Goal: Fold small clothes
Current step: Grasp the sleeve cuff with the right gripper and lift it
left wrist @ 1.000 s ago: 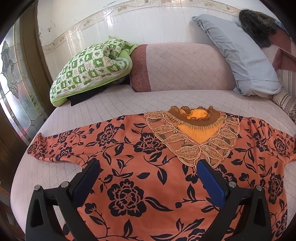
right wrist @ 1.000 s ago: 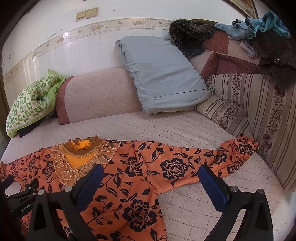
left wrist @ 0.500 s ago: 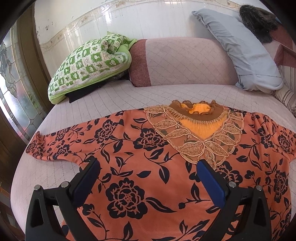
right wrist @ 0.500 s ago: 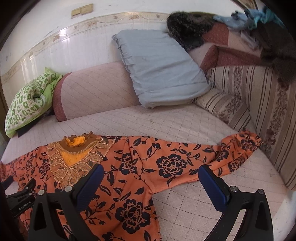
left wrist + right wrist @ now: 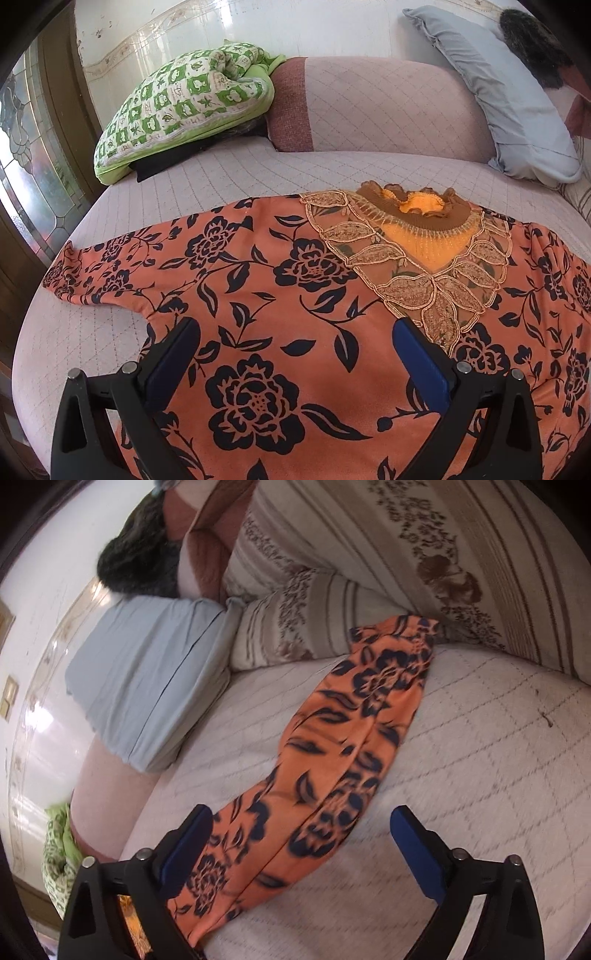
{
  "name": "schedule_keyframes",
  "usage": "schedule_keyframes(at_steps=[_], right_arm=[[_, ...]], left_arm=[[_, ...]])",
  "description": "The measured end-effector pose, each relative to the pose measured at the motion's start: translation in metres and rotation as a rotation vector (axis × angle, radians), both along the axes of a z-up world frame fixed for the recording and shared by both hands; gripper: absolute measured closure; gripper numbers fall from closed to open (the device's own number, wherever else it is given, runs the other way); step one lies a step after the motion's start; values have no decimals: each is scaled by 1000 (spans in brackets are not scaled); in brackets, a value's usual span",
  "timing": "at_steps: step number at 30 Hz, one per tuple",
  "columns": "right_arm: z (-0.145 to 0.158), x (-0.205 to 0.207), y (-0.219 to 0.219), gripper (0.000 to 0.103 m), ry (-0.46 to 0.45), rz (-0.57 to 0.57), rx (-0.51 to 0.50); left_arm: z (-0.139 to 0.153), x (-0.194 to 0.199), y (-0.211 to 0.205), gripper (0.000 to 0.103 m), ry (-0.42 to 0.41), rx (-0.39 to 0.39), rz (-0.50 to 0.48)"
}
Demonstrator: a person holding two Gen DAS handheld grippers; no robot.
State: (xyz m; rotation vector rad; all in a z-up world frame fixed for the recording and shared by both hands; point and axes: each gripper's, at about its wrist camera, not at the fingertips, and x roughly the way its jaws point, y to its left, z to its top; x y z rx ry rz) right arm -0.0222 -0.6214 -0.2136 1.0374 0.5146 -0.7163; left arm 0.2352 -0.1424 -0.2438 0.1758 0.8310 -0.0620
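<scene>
Fingers (image 5: 417, 845) spread, just narrowing, over orange sleeve (image 5: 354, 716); striped cushion (image 5: 295, 627) touches its cuff; left fingers (image 5: 177, 354) apart.

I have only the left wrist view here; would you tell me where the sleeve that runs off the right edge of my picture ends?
Observer: The sleeve lies stretched out flat on the bed cover, and its cuff reaches the striped cushion.
Operator: Thank you. Where is the right tool?
Observer: The right tool hovers over the near part of that sleeve and points along it toward the cuff.
Operator: Is it gripping the cloth?
Observer: No. Its jaws have just been closing a little but stand wide apart. The sleeve lies between them, and neither pad presses on it.
</scene>
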Motion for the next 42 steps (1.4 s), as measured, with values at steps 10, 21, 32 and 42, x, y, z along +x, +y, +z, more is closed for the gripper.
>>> schedule_keyframes(at_steps=[10,21,32,42], right_arm=[[-24,2,-43,26,7,-144,77],[-42,11,-81,70,85,-255,56],[13,29,-45,94,-383,-71,81],[105,158,136,94,-472,467,-10]], left_arm=[[-6,7,0,0,11,-6,-2],[-11,8,-6,0,16,17,-19],[6,3,7,0,-25,-4,15],[33,10,70,0,-72,-66,167]])
